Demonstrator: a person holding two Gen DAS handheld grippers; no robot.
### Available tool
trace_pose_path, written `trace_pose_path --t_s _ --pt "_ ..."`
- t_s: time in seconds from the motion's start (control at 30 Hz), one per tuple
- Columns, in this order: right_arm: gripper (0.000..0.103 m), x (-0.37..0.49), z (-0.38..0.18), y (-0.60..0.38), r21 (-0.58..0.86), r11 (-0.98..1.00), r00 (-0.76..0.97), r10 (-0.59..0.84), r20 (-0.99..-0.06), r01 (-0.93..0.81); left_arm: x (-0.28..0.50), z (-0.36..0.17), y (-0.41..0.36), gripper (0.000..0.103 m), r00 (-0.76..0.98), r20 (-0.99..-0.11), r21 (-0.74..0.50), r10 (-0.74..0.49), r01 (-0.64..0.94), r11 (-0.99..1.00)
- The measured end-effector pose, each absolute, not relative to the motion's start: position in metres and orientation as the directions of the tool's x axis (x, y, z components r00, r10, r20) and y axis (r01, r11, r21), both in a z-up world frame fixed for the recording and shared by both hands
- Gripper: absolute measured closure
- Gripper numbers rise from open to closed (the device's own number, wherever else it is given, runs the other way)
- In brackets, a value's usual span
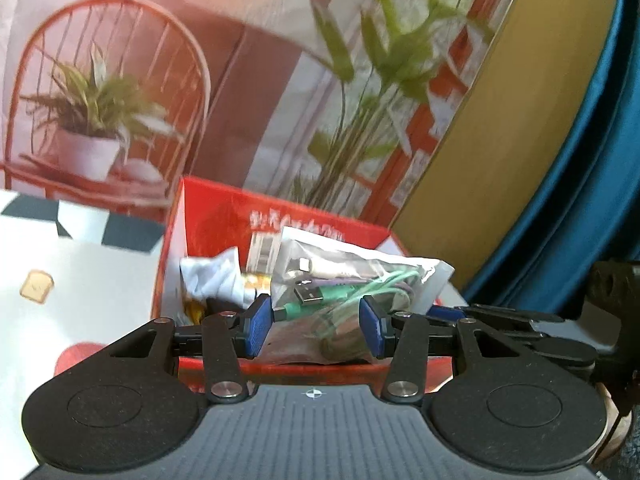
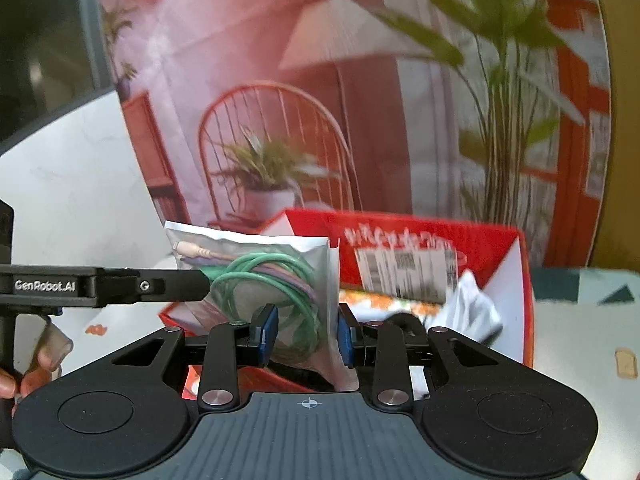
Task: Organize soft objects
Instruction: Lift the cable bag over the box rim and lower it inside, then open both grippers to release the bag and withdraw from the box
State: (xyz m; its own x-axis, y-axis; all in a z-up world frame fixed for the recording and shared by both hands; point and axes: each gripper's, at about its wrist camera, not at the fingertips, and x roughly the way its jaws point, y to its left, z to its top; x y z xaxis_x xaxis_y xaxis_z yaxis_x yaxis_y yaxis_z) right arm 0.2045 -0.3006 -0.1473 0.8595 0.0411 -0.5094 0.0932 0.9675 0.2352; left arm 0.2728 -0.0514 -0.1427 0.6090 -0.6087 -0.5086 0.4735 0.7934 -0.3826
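A clear plastic bag of green and purple cables (image 1: 340, 288) (image 2: 272, 280) stands over an open red cardboard box (image 1: 224, 216) (image 2: 500, 248). My left gripper (image 1: 316, 328) has its blue pads on either side of the bag's lower part. My right gripper (image 2: 306, 336) likewise straddles the bag's lower edge with its blue pads. The left gripper's finger (image 2: 172, 280) shows in the right wrist view, reaching the bag from the left. Whether either pair of pads presses the bag is unclear. The box holds white crumpled wrapping (image 2: 468, 308) and other packets.
The box sits on a white tabletop (image 1: 80, 280) with small printed motifs. A printed backdrop of a chair and plants (image 2: 276, 152) stands behind. A blue curtain (image 1: 580, 160) hangs to the right in the left wrist view. A hand (image 2: 36, 372) holds the left gripper.
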Motion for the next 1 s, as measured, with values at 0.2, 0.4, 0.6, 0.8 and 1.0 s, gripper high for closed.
trace_pose_path --t_s 0.2,0.4,0.6,0.8,1.0 --pt "0.074 0.216 -0.173 -0.316 0.321 0.932 0.811 0.055 -0.583 0.167 0.293 -0.163 -0.060 0.053 0.553 -0.587 -0.392 -0.591 0.445 0.805" --pt "0.074 0.230 -0.188 -0.327 0.353 0.909 0.778 0.053 -0.626 0.222 0.304 -0.170 -0.067 0.052 0.543 -0.623 -0.361 -0.563 0.439 0.823" --pt "0.074 0.239 -0.196 -0.331 0.339 0.899 0.749 0.019 -0.662 0.277 0.301 -0.167 -0.070 0.043 0.557 -0.612 -0.327 -0.562 0.468 0.821" --pt "0.074 0.239 -0.203 -0.337 0.323 0.883 0.731 -0.034 -0.681 0.341 0.291 -0.158 -0.072 0.037 0.605 -0.595 -0.268 -0.530 0.472 0.840" --pt "0.069 0.224 -0.195 -0.331 0.262 0.896 0.761 -0.117 -0.639 0.358 0.278 -0.149 -0.073 0.027 0.656 -0.580 -0.191 -0.483 0.467 0.863"
